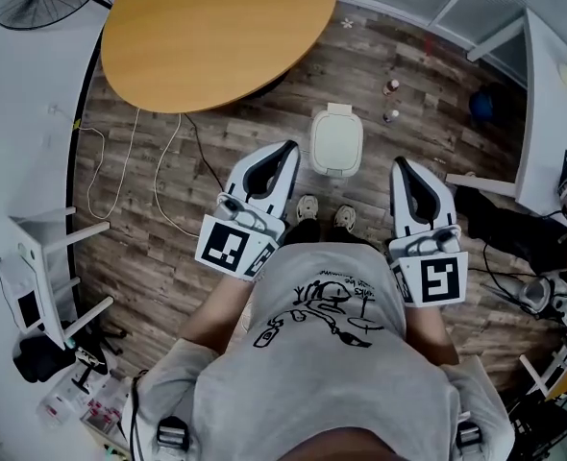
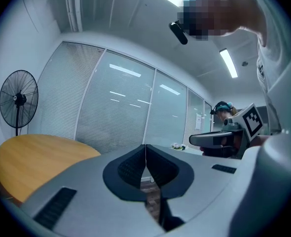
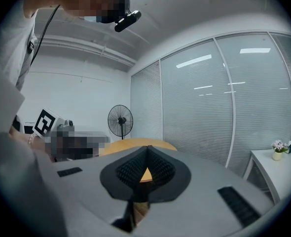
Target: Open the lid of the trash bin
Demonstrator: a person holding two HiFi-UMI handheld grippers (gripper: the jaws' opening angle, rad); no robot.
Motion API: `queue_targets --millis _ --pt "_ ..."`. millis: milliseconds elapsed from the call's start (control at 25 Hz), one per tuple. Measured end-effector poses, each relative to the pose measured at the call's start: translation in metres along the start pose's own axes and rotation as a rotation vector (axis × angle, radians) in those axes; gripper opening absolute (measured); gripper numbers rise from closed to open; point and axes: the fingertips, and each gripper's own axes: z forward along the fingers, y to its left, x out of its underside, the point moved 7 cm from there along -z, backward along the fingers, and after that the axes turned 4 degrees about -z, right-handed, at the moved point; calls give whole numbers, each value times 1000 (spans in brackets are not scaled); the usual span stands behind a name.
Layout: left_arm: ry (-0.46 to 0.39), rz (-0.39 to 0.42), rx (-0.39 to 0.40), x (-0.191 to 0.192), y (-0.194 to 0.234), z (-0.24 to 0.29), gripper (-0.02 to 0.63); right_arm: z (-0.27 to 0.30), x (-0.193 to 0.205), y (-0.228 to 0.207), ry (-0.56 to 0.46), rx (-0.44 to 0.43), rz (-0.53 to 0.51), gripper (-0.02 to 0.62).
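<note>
- Standing on the floor at the person's 12 o'clock, just past the shoes point(image 1: 308, 207), the bin point(image 1: 336, 152) is seen with its lid point(image 1: 337, 131) down; the task is judged not yet begun
- The left gripper point(image 1: 285, 150) is held at the bin's 9 o'clock and the right gripper point(image 1: 400, 165) at its 4 o'clock, neither touching it; this is judged a ready pose flanking the target
- Both pairs of jaws are seen met at the tips, with nothing held
- The bin is shown by the head view alone; the gripper views are aimed level, so a table point(image 1: 216, 27), blinds and a fan point(image 3: 120, 119) are shown instead
- Jaw closure is confirmed only in the gripper views
</note>
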Motion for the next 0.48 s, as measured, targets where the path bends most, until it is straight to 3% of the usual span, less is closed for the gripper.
queue_targets --millis 480 --pt "66 -3 -30 49 27 18 21 29 58 7 104 -63 8 8"
